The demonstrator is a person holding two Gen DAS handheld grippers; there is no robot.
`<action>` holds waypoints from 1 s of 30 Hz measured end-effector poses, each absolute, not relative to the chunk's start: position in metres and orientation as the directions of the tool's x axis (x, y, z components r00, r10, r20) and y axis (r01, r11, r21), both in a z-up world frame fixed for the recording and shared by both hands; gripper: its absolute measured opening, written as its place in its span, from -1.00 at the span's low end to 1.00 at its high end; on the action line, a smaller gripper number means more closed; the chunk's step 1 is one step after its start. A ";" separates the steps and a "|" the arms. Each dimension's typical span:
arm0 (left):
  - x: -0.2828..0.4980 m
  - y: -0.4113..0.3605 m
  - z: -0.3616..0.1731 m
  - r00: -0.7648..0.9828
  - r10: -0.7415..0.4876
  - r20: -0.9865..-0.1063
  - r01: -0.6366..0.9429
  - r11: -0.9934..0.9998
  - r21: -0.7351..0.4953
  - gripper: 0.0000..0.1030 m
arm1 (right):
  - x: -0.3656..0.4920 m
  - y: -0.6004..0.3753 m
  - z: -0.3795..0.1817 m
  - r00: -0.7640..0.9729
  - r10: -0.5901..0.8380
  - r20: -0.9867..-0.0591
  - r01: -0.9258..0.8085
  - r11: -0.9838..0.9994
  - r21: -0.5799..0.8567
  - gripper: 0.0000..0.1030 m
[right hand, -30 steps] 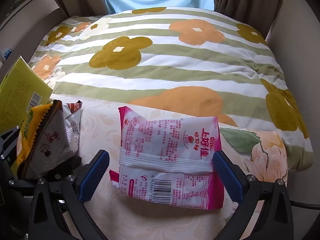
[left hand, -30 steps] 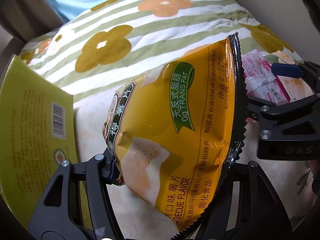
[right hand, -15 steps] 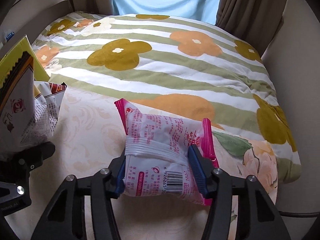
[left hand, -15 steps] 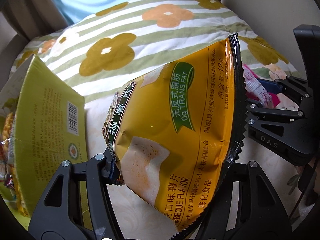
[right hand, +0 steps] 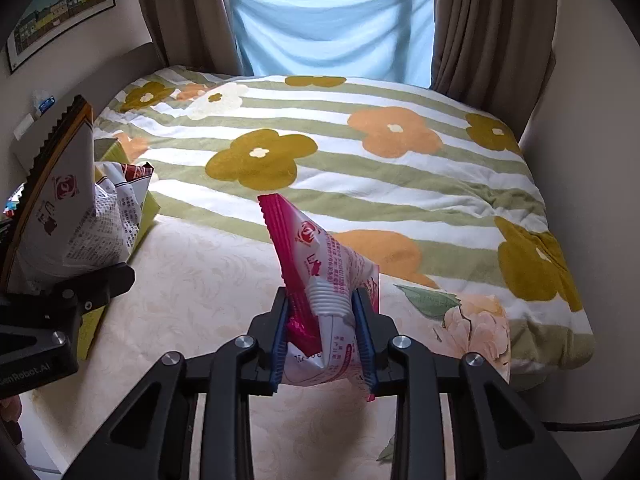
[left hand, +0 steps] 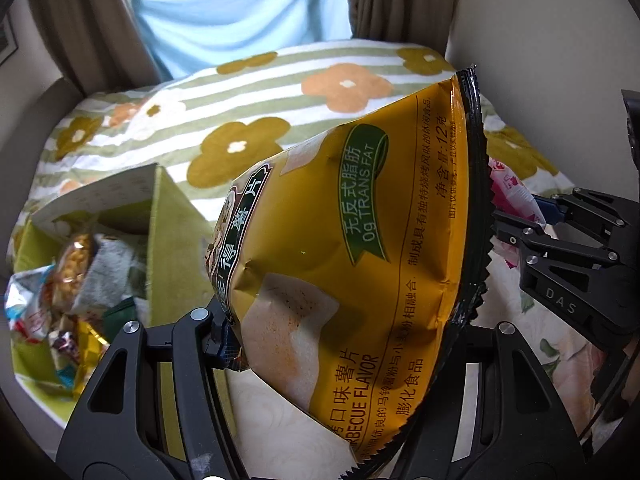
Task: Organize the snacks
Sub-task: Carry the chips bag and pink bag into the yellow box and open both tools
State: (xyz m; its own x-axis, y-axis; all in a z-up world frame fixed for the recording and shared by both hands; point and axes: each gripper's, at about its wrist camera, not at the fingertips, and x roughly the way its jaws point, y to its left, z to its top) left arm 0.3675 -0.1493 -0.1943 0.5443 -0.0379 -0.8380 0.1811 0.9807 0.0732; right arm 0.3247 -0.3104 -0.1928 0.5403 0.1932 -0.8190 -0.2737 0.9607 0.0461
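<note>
My left gripper (left hand: 340, 344) is shut on a yellow chip bag (left hand: 352, 248) and holds it up over the bed, right of an open green box (left hand: 168, 240) with several snack packs (left hand: 72, 280) inside. The bag's white back shows in the right wrist view (right hand: 68, 216). My right gripper (right hand: 324, 340) is shut on a pink-and-white snack pack (right hand: 324, 264), lifted off the bed; it also shows in the left wrist view (left hand: 516, 196), held by the right gripper (left hand: 560, 216).
A flower-patterned striped blanket (right hand: 360, 152) covers the far bed; a cream sheet (right hand: 200, 280) lies near. Curtains (right hand: 332, 20) and walls close the back and right. A picture (right hand: 60, 8) hangs at left.
My right gripper closed on the pink pack and lifted it off the bed. My left gripper rose with the chip bag, bringing the open box's inside into view.
</note>
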 end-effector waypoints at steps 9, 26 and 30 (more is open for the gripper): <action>0.334 -0.102 -0.135 0.629 0.023 -0.777 0.072 0.994 0.087 0.11 | 0.308 -0.281 -0.131 0.598 0.279 -0.751 -0.361 0.931 0.058 -0.46; 0.334 0.086 -0.079 0.677 0.060 -0.733 0.013 0.996 0.093 0.11 | 0.309 -0.111 -0.059 0.632 0.417 -0.654 -0.456 0.882 0.121 -0.46; 0.345 0.129 -0.086 0.663 0.037 -0.748 0.046 0.995 0.090 0.11 | 0.312 -0.073 -0.063 0.628 0.415 -0.658 -0.436 0.888 0.144 -0.46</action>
State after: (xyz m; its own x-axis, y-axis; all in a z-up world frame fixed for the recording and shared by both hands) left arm 0.3451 0.1288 -0.0862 0.6626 0.0369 -0.7481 0.0461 0.9949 0.0899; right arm 0.3119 -0.0732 -0.0632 0.6281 0.4149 -0.6584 -0.4361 0.8883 0.1437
